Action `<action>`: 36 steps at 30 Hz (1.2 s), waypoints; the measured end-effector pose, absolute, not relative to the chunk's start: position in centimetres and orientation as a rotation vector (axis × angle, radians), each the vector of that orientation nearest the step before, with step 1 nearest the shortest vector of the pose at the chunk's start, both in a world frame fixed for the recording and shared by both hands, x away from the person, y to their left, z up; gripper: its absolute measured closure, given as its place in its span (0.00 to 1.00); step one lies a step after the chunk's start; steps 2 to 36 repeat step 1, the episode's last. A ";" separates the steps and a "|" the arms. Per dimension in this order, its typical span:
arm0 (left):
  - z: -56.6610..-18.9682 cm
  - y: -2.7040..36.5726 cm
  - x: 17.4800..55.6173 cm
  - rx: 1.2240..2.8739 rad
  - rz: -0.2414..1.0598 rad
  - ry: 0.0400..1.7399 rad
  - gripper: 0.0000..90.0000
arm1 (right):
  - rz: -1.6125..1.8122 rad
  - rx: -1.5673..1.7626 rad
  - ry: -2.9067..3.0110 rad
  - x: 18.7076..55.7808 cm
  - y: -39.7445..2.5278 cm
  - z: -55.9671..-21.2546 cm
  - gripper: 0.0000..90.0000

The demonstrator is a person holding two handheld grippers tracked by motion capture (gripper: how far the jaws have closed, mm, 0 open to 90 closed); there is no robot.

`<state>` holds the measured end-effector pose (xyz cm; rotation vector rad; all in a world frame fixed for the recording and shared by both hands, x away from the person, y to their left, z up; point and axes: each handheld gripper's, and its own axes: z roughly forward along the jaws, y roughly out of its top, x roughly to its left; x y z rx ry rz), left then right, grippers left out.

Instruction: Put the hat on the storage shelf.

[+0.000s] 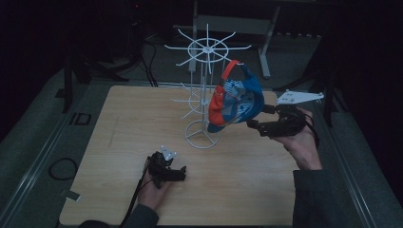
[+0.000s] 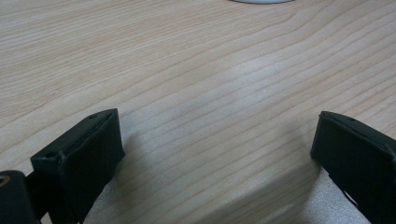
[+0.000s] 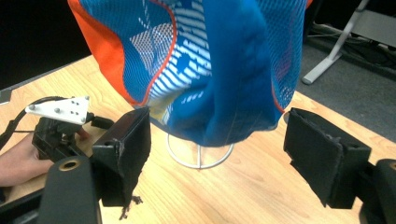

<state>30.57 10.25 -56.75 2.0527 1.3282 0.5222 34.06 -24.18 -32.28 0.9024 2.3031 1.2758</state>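
A blue and orange cap (image 1: 236, 100) hangs on a white wire rack (image 1: 204, 90) at the middle of the worktop (image 1: 119, 123). The right hand-held gripper (image 1: 262, 118) sits just beside it, jaws wide and empty; the left hand-held gripper (image 1: 177, 172) rests low on the wood, also wide. A careless tug could tip the light rack, and the hooking point is hidden behind fabric.

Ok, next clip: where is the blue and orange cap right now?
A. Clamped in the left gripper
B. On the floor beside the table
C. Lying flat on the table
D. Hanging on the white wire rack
D: the cap hangs from an arm of the white wire rack, clear of the table; the right gripper has its jaws spread just below it, and the left gripper rests open on the table.
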 end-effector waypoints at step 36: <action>-56.7 10.3 30.6 2.053 0.522 1.328 0.03 | 1.277 0.900 2.304 34.1 -24.2 -32.4 0.26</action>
